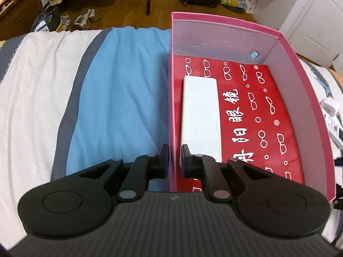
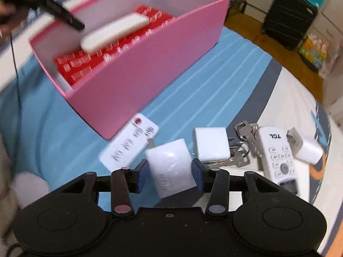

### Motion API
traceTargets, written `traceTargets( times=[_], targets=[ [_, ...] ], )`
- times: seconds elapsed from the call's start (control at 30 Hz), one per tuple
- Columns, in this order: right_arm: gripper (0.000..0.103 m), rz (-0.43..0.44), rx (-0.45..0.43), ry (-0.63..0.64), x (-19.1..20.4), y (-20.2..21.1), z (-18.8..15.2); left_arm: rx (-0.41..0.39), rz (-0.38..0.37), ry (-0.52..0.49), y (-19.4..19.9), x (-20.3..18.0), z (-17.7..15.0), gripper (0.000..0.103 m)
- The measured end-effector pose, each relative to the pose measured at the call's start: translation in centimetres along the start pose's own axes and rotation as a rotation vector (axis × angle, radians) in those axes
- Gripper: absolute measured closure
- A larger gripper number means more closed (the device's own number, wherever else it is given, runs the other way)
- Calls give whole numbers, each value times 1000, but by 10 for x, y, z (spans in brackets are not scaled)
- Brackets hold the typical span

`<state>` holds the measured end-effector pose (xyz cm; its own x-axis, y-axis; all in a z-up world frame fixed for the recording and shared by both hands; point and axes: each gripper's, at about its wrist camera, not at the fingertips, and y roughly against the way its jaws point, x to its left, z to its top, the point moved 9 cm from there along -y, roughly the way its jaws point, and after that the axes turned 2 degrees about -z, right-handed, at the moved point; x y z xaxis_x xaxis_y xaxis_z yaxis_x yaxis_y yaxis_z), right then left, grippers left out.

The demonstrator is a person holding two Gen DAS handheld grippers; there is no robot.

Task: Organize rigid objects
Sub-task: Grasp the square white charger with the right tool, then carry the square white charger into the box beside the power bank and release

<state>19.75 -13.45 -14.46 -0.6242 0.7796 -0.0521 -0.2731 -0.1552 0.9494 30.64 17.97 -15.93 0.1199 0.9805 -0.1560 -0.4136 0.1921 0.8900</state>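
Now the white charger [image 2: 171, 167] lies between the right tool's [image 2: 170, 176] open pads.

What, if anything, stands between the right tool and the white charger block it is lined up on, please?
Nothing visible does. The right tool already has its open fingers on either side of the white charger block. The flat remote and a second white charger lie close beside it, but neither is between the fingers.
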Motion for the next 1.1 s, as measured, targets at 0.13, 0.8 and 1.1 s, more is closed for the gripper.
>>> traceTargets(
  times=[0.13, 0.8, 1.1],
  targets=[
    [41, -9, 48, 48, 4, -22, -5, -8, 12, -26, 3, -3, 1, 93],
    [48, -3, -175, -252, -21, 68, 36, -35, 45, -63, 0, -8, 3, 93],
    [48, 164, -318, 69, 47, 99, 152, -45, 41, -64, 1, -8, 2, 93]
  ],
)
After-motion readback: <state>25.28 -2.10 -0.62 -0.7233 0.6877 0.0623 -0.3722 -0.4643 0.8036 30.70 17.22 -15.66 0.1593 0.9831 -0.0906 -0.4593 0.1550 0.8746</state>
